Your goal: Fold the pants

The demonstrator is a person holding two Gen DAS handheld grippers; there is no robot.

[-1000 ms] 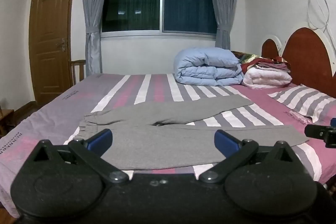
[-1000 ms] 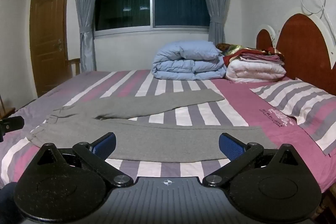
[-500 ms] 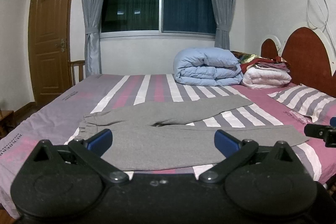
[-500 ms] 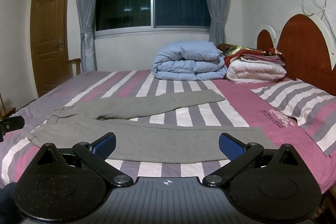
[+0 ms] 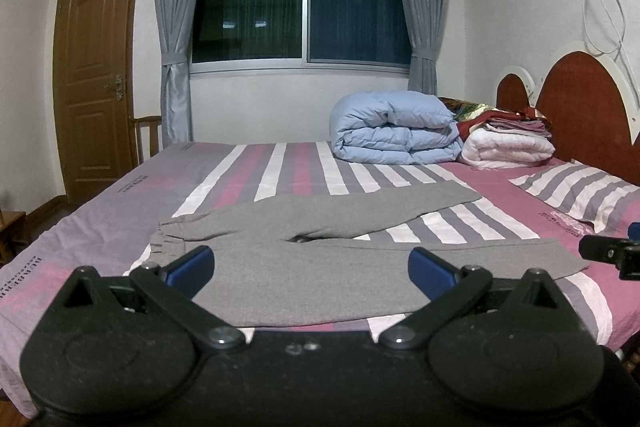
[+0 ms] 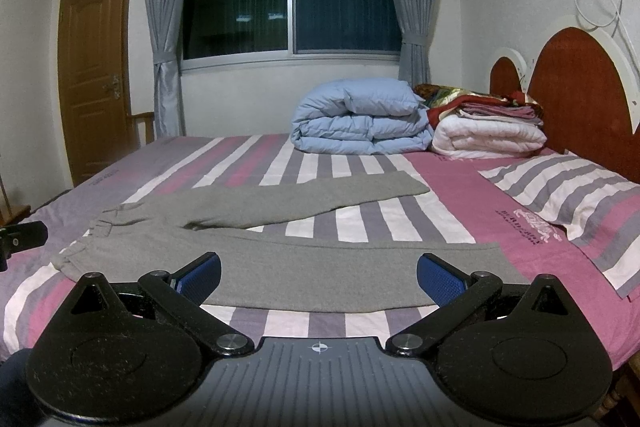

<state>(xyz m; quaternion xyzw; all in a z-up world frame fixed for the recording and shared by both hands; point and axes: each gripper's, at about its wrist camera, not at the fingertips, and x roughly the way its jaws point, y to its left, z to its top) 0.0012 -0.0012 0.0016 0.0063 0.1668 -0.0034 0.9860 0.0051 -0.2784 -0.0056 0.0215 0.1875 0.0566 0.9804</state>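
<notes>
Grey pants (image 5: 320, 251) (image 6: 288, 251) lie flat on the striped bed, waistband to the left, the two legs spread apart toward the right. My left gripper (image 5: 312, 269) hovers open before the near edge of the pants, close to the waist half, with nothing between its blue pads. My right gripper (image 6: 319, 277) is open too, in front of the near leg's lower half. Each gripper's tip shows at the edge of the other's view. Neither touches the cloth.
A folded light-blue duvet (image 5: 394, 133) and a stack of white and red bedding (image 5: 508, 141) sit at the far side by the red headboard (image 5: 580, 95). A striped pillow (image 6: 560, 191) lies right. A door (image 5: 98, 75) and window are beyond.
Both views have shifted only slightly; the pants lie as before and both grippers stay open.
</notes>
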